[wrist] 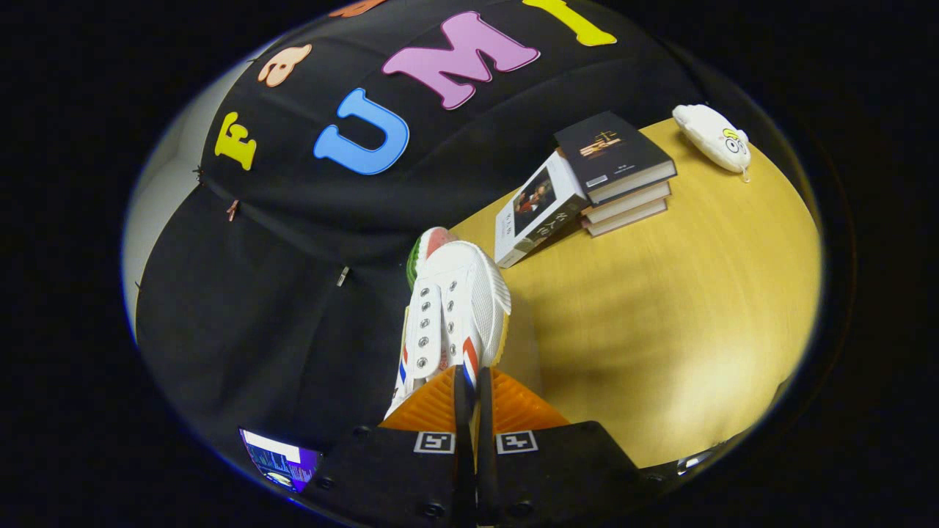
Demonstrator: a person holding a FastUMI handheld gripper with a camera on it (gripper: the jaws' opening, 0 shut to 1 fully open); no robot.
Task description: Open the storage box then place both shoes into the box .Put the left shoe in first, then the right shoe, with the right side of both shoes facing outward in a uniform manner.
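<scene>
A white canvas shoe (455, 308) with red and blue side stripes and metal eyelets hangs in the air ahead of my fingers, its toe pointing away toward the booth wall. My gripper (469, 385) is shut on the shoe's side wall near the opening, both fingers pressed together on the fabric. The shoe's green-edged reddish sole (429, 246) shows at the toe end. The view is tilted, so the wooden table (660, 315) slopes off to the right below the shoe.
A stack of three books (623, 176) lies on the table's far part, with another book (535, 209) leaning against it. A white plush pouch (715, 138) lies beyond them near the table's far edge. A lit screen (282, 458) glows beside the gripper body.
</scene>
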